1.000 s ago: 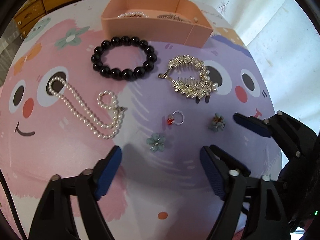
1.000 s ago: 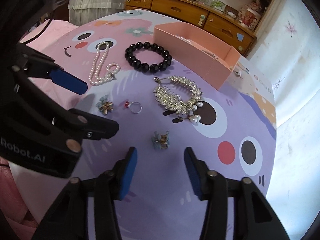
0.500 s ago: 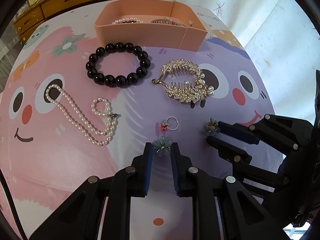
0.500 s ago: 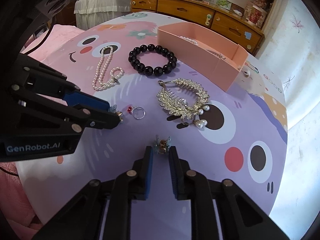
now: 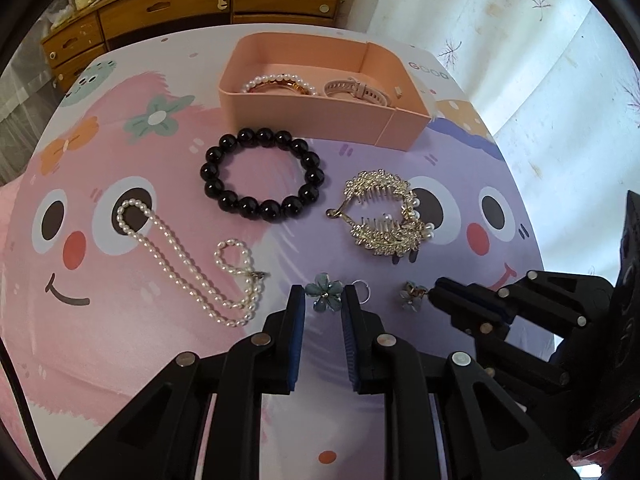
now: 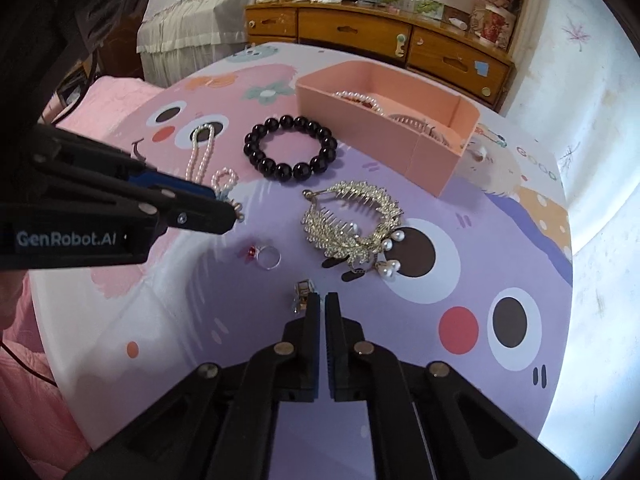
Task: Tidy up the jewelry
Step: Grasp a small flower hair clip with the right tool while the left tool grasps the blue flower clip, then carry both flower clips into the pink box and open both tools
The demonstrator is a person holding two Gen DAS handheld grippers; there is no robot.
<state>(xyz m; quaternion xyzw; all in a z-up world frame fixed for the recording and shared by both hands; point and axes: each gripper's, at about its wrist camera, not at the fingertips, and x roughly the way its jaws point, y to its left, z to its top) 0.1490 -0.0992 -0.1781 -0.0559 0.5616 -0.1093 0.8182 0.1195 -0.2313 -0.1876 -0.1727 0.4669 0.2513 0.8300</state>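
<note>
My left gripper [image 5: 323, 300] is shut on a teal flower earring [image 5: 325, 295], lifted above the mat. My right gripper [image 6: 322, 304] is shut on the second flower earring [image 6: 301, 295], which also shows in the left wrist view [image 5: 412, 298]. A ring with a red stone [image 6: 266, 256] lies on the mat between them. A black bead bracelet [image 5: 262, 174], a pearl necklace [image 5: 188, 266] and a gold leaf hair comb [image 5: 384, 216] lie further out. The pink box [image 5: 320, 114] at the far side holds a pearl bracelet [image 5: 276, 82] and a pink watch band [image 5: 356, 90].
The round table wears a cartoon-face mat [image 5: 100, 320] in pink and purple. A wooden dresser [image 5: 192, 4] stands behind the table. A bed with a white skirt [image 6: 192, 32] is at the far left. White sheeting [image 5: 540, 60] hangs on the right.
Both grippers went from open to shut around the two flower earrings, then rose with them. The right jaws have squeezed nearly together.
</note>
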